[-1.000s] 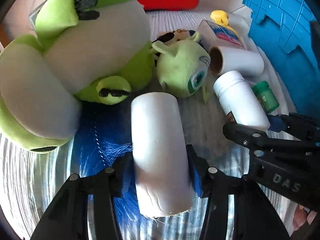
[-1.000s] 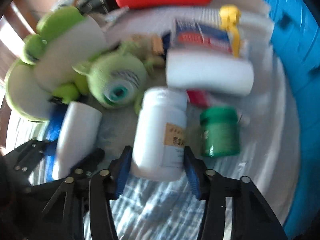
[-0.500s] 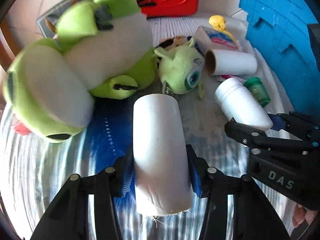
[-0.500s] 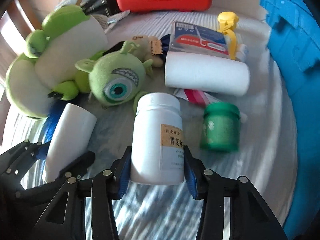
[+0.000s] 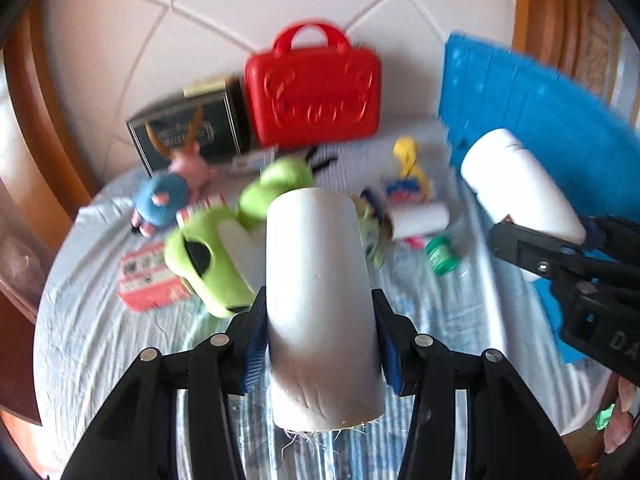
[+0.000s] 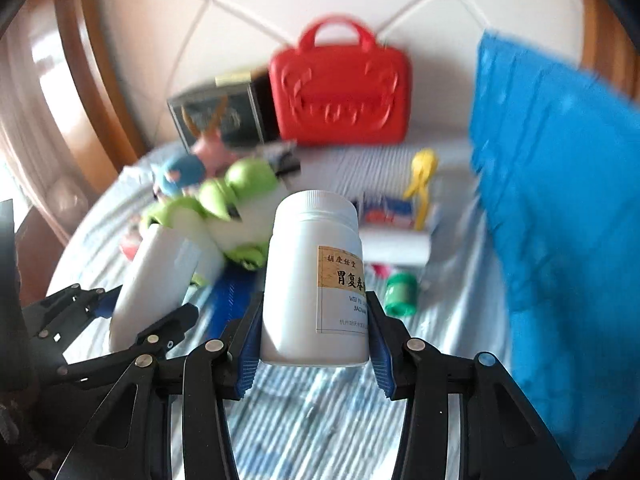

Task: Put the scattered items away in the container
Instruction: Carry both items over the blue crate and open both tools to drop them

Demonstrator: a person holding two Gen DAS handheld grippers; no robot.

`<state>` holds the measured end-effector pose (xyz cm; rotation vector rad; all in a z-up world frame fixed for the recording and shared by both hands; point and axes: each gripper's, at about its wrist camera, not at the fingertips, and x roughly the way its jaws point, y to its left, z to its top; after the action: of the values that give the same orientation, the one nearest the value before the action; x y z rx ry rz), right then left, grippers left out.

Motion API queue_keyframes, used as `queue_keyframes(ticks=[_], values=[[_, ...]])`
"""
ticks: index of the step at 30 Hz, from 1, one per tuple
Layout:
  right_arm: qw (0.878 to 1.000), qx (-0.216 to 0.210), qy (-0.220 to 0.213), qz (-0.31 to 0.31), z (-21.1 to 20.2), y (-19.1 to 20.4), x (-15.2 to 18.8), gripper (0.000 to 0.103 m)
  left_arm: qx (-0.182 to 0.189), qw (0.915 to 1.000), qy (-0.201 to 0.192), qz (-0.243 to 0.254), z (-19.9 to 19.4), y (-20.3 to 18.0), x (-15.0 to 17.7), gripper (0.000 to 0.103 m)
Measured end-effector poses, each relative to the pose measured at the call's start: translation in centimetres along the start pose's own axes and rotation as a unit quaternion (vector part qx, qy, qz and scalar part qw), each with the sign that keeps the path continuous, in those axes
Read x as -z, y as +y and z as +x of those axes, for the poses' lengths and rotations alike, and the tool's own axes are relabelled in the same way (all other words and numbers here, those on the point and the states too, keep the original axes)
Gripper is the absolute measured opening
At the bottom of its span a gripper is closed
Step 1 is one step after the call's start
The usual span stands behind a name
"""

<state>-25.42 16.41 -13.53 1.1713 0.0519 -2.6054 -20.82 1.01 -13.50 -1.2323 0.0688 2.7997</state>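
**Inspector:** Status of both tools?

**Assistant:** The left gripper (image 5: 320,344) is clamped on a white roll (image 5: 320,300), blue pads pressed to both its sides. The right gripper (image 6: 314,344) is clamped on a white bottle (image 6: 314,280). Both loads are held in the air above the striped cloth (image 6: 320,420).

**Inspector:** Orientation?

**Assistant:** The roll's long axis runs forward along the fingers, far end tilted upward. The bottle lies the same way, its ribbed cap pointing away from the tool, label turned to the right.

**Inspector:** The container?

**Assistant:** The blue bin (image 6: 560,200) stands at the right edge of the cloth, only its wall visible (its opening is out of view).

**Inspector:** Recommendation for the carry?

**Assistant:** In my judgement, keep both grips firm, clear the bin's rim before lowering, and take the two loads in one at a time, bottle first since it is nearer. The green jar (image 6: 400,294) and other clutter remain on the cloth.
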Motion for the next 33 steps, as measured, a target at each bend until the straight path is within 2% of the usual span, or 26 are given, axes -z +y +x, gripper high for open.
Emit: queue_keyframes(ticks=[4, 10, 14, 18, 21, 24, 26, 29, 33], values=[[0.998, 0.021, -0.056, 0.003, -6.7, 0.4, -0.7, 0.046, 0.008, 0.999, -0.044, 0.002, -4.4, -0.7, -1.4, 0.047], [0.989, 0.058, -0.134, 0.007, -16.2, -1.8, -1.9, 0.046, 0.039, 0.9942, -0.097, 0.025, -10.0, -5.5, -4.6, 0.047], [0.981, 0.105, -0.161, 0.016, -20.6, -6.8, -1.6, 0.046, 0.066, 0.9873, -0.134, 0.054, -12.6, -12.5, -7.0, 0.047], [0.972, 0.154, -0.174, 0.038, -23.9, -14.7, 0.0, 0.046, 0.111, 0.981, -0.147, 0.06, -13.2, -21.0, -8.9, 0.047], [0.969, 0.174, -0.17, 0.049, -25.2, -21.6, 1.5, 0.046, 0.122, 0.9809, -0.14, 0.056, -12.3, -27.8, -9.9, 0.047], [0.973, 0.17, -0.146, 0.063, -25.1, -28.4, 3.1, 0.046, 0.123, 0.9851, -0.102, 0.064, -10.3, -33.6, -10.2, 0.047], [0.976, 0.163, -0.125, 0.065, -24.3, -31.7, 3.9, 0.046, 0.105, 0.9891, -0.075, 0.071, -8.9, -36.7, -10.1, 0.047], [0.984, 0.135, -0.099, 0.061, -23.0, -35.3, 4.8, 0.046, 0.089, 0.993, -0.041, 0.066, -7.2, -39.4, -9.3, 0.047], [0.988, 0.11, -0.088, 0.06, -22.4, -37.9, 6.3, 0.046, 0.062, 0.9956, -0.03, 0.063, -7.0, -41.2, -8.4, 0.049]])
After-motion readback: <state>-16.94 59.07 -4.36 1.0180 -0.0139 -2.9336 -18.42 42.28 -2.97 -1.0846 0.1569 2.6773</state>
